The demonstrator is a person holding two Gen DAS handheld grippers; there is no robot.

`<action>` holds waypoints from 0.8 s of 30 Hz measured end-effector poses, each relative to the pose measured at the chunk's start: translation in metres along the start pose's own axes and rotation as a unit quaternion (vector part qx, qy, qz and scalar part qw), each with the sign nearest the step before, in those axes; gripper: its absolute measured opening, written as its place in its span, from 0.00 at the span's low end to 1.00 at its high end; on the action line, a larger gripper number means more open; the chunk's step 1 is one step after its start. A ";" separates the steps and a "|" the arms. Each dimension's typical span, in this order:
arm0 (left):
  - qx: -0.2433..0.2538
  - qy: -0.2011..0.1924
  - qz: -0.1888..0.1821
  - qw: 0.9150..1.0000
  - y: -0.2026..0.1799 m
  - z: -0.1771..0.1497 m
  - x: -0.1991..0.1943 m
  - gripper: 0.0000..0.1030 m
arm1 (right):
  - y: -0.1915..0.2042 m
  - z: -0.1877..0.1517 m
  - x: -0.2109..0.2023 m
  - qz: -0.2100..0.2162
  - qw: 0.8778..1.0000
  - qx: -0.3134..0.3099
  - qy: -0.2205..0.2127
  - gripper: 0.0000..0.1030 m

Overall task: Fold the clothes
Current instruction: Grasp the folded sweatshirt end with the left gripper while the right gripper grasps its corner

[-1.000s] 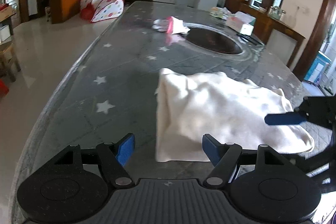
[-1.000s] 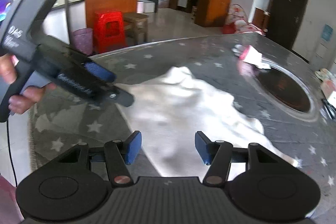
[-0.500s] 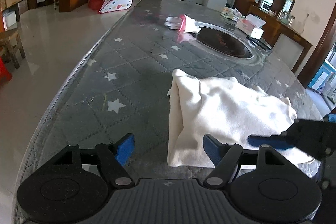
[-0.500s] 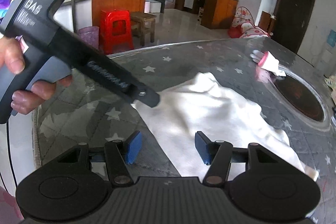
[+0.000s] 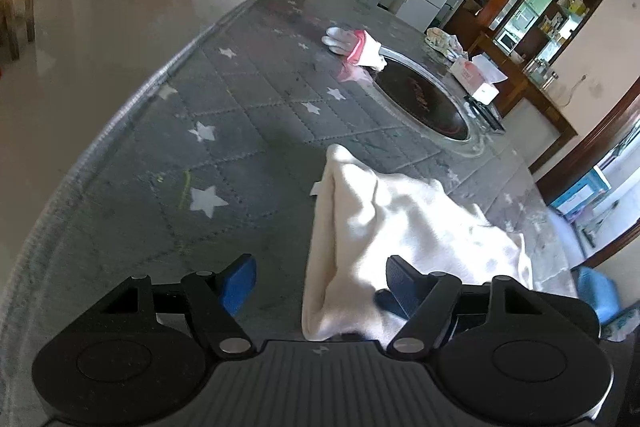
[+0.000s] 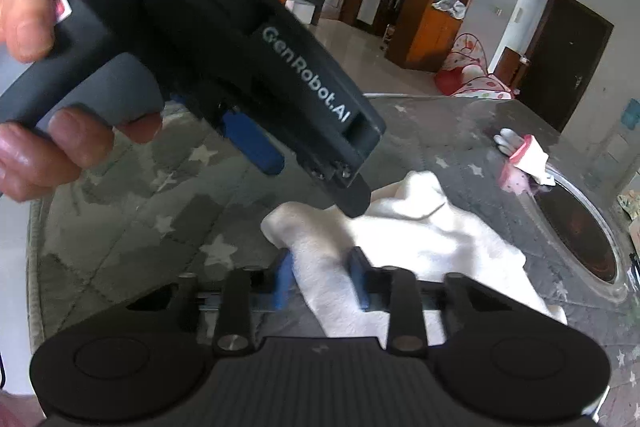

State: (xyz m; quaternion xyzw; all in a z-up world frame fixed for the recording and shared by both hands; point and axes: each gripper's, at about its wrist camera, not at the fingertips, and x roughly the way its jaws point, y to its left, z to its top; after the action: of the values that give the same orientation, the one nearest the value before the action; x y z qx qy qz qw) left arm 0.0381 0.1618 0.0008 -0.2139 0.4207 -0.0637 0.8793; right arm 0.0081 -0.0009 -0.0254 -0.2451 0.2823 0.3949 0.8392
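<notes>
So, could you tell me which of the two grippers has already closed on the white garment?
The right gripper: its blue pads pinch a bunched fold of the garment. The left gripper is wide open above the garment's corner.

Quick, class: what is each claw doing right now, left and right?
Left claw: open, over the white cloth, gripping nothing.
Right claw: shut on the white cloth.
</notes>
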 end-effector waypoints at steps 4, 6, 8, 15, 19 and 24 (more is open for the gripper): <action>-0.025 0.010 -0.015 1.000 0.002 0.004 0.006 0.72 | -0.024 0.001 -0.006 0.030 0.997 0.070 -0.010 0.07; -0.045 0.017 -0.024 0.999 0.004 0.005 0.009 0.72 | -0.036 0.000 -0.012 0.046 0.993 0.104 -0.019 0.07; -0.069 0.024 -0.036 0.997 0.006 0.006 0.012 0.72 | -0.045 0.000 -0.018 0.057 0.990 0.127 -0.028 0.07; -0.108 0.055 -0.083 0.989 -0.007 0.009 0.031 0.63 | -0.055 -0.004 -0.039 0.076 0.984 0.150 -0.051 0.06; -0.118 0.067 -0.094 0.986 -0.012 0.004 0.044 0.32 | -0.052 -0.009 -0.045 0.084 0.983 0.152 -0.055 0.06; -0.119 0.063 -0.084 0.987 -0.012 -0.002 0.045 0.21 | -0.055 -0.021 -0.047 0.092 0.981 0.165 -0.050 0.15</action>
State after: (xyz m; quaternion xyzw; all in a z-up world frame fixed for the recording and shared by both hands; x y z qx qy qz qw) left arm 0.0659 0.1373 -0.0277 -0.3468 0.4607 -0.1001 0.8108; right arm 0.0216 -0.0700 0.0011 -0.0564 0.3222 0.4307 0.8411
